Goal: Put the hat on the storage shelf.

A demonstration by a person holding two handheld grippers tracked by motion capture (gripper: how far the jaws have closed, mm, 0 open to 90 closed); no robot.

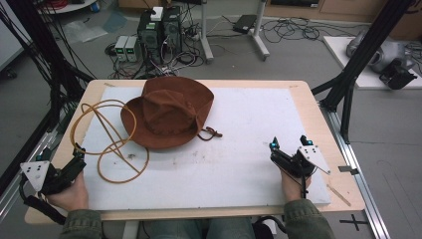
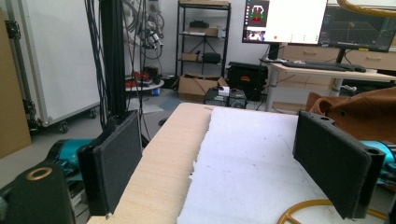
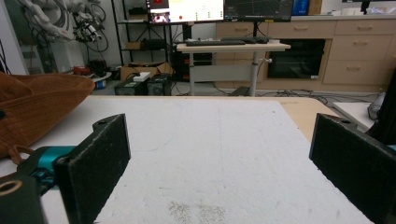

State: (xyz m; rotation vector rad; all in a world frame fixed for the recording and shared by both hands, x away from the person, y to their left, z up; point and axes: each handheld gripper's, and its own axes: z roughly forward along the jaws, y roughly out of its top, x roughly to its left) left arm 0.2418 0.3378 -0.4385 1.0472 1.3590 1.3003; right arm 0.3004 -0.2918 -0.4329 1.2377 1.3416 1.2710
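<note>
A brown brimmed hat [image 1: 169, 112] with a leather cord lies on the white mat [image 1: 239, 164] at the back left of centre. Beside it, to the left, a yellow rope [image 1: 109, 142] lies in loose loops. My left gripper [image 1: 62, 157] rests at the table's front left corner, open, nothing between its jaws; its own view has the rope [image 2: 299, 211] low at the right and the hat [image 2: 359, 112] beyond the right jaw. My right gripper [image 1: 289, 143] sits at the front right on the mat, open and empty, with the hat [image 3: 32, 109] far off to its left.
The wooden table [image 1: 318, 107] carries the mat. Black frame posts [image 1: 358, 59] stand at both sides. Computer boxes [image 1: 159, 30] and cables lie on the floor behind the table. A strip of tape lies near the front right corner.
</note>
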